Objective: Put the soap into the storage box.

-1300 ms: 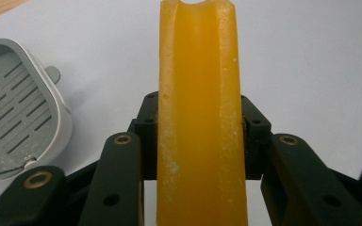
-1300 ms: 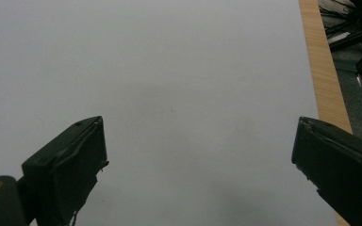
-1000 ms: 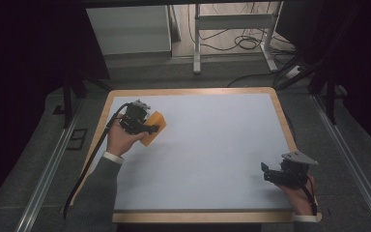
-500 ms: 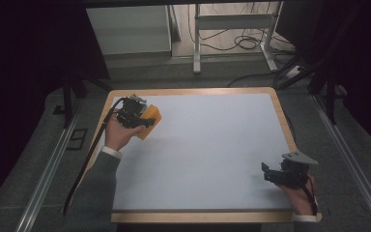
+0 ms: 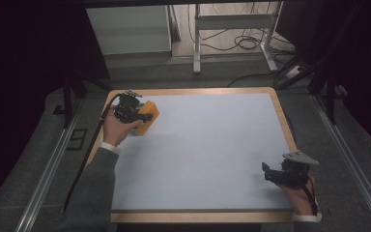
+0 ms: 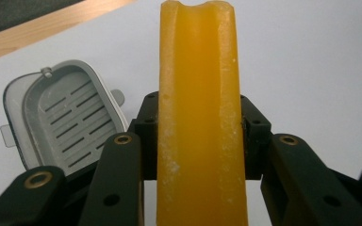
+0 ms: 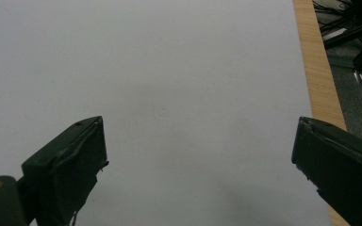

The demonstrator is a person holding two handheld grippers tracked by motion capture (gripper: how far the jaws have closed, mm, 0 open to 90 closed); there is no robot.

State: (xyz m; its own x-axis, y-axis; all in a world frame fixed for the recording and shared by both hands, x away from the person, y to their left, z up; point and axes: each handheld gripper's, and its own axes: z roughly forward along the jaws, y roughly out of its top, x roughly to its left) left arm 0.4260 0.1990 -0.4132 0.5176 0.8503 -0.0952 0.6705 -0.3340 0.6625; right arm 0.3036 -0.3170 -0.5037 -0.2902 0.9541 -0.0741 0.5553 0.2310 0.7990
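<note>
In the high view, the table [image 5: 207, 159] with its pale top and wooden rim takes up the middle of the frame. At upper left, the left gripper [image 5: 137, 115] sits in a hand that comes up from a grey sleeve [image 5: 94, 193]. Its jaws are clamped on a yellow soap [image 5: 147, 116] near the table's far left corner. The soap hides most of what lies under it; a small pale edge shows just below it. At lower right, the right gripper [image 5: 269, 174] rests low near the table's near edge, with its grey plate on top. From this height its jaws are too small to read.

The left gripper view gives the close look that the high view lacks. The soap [image 6: 199, 108] stands as a tall yellow bar up the middle of the frame, pinched on both flat sides by the black jaws, with a shallow notch in its top end and whitish specks on its face. At left, beside and below the jaws, a grey dish [image 6: 63, 122] lies on the table. It has rounded corners and a slotted floor, and nothing lies in it. The soap is held clear of it.

The right gripper view shows that gripper's [image 7: 200, 155] jaws spread wide, one at lower left and one at lower right. Between them is bare tabletop, and the wooden rim [image 7: 313, 56] runs down the right side.
</note>
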